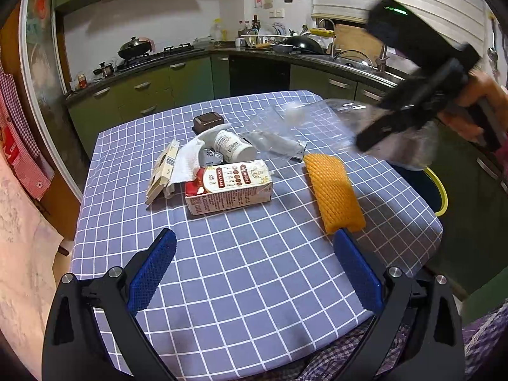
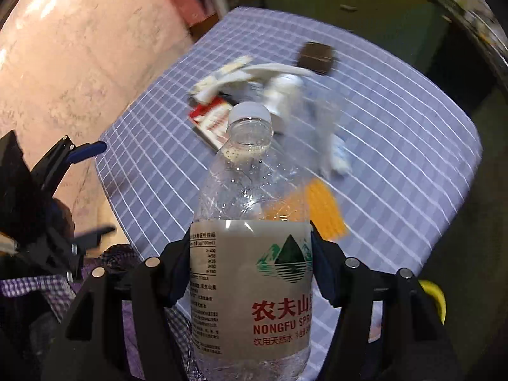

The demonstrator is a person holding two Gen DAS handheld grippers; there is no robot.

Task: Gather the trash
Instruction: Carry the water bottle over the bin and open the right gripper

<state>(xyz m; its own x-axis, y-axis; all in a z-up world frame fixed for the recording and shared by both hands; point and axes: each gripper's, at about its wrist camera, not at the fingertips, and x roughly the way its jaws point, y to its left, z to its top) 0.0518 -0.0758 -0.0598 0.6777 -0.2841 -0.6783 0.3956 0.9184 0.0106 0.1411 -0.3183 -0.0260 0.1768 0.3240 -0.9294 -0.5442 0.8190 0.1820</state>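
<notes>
Two grippers | right gripper (image 2: pixel 250 285) clamps water bottle (image 2: pixel 250 209) | left gripper (image 1: pixel 254 270) wide, holding nothing

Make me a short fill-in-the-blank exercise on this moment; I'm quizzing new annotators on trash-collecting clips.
1. The right gripper is shut on a clear plastic ____ with a white cap.
2. The left gripper hovers over the table with its jaws ____.
3. The foam sleeve lying on the checked tablecloth is coloured ____.
4. The milk carton lies on its ____ beside the white tissue.

Missing words: bottle; open; orange; side
</notes>
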